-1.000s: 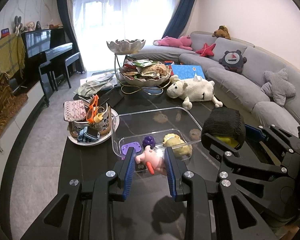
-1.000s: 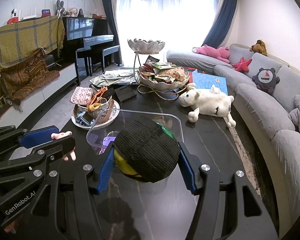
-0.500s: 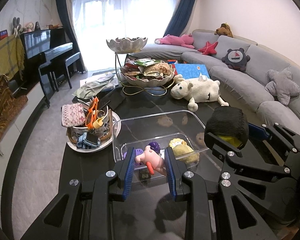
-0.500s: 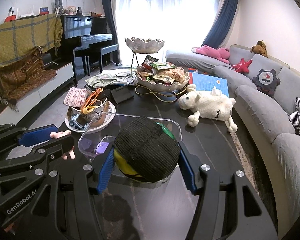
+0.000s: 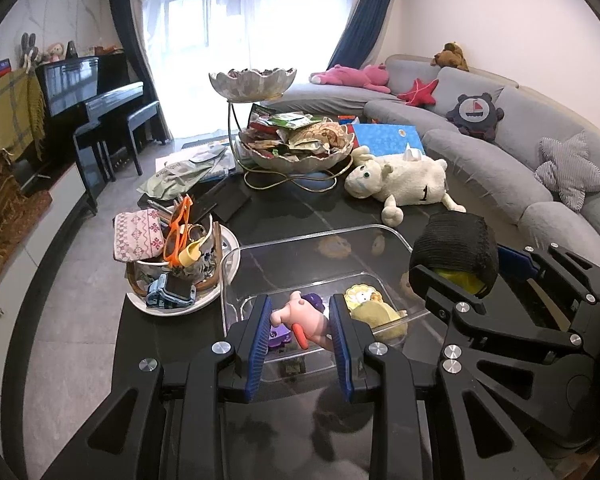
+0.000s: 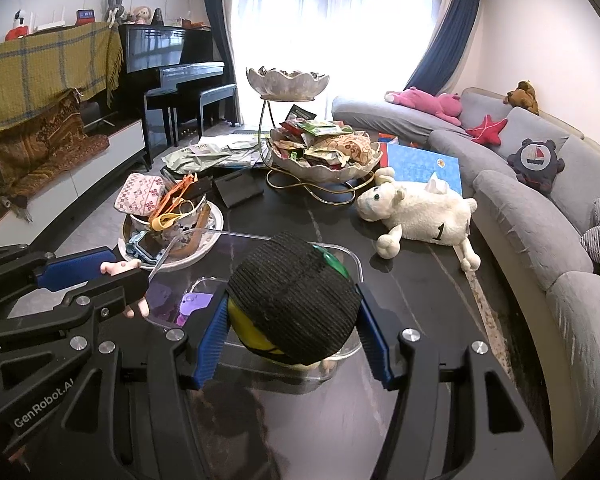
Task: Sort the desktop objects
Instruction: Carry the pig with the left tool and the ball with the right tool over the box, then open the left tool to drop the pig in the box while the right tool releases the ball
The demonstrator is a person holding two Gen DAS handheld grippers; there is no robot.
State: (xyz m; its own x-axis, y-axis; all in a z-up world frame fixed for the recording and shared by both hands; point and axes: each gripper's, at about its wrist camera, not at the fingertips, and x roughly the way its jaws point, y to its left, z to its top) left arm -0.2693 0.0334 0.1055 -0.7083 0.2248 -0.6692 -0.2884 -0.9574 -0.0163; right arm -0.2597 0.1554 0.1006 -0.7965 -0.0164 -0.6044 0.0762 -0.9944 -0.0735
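My left gripper (image 5: 300, 336) is shut on a small pink pig figure (image 5: 304, 320) and holds it over the near edge of a clear plastic bin (image 5: 320, 240). My right gripper (image 6: 292, 328) is shut on a yellow toy with a black knit cap (image 6: 296, 296) and holds it over the same bin (image 6: 348, 264). The bin holds a purple toy (image 5: 314, 300) and a yellow toy (image 5: 370, 304). The right gripper with the capped toy (image 5: 456, 248) shows to the right in the left wrist view. The left gripper with the pig (image 6: 120, 268) shows to the left in the right wrist view.
A plate with a cup of glasses, a pouch and a toy car (image 5: 172, 264) stands left of the bin. A two-tier snack bowl stand (image 5: 296, 140) and a white plush sheep (image 5: 400, 180) lie behind. A grey sofa (image 5: 520, 152) runs along the right.
Both grippers have moved forward and risen over the bin, each still holding its toy. The bin now sits closer under the fingers.
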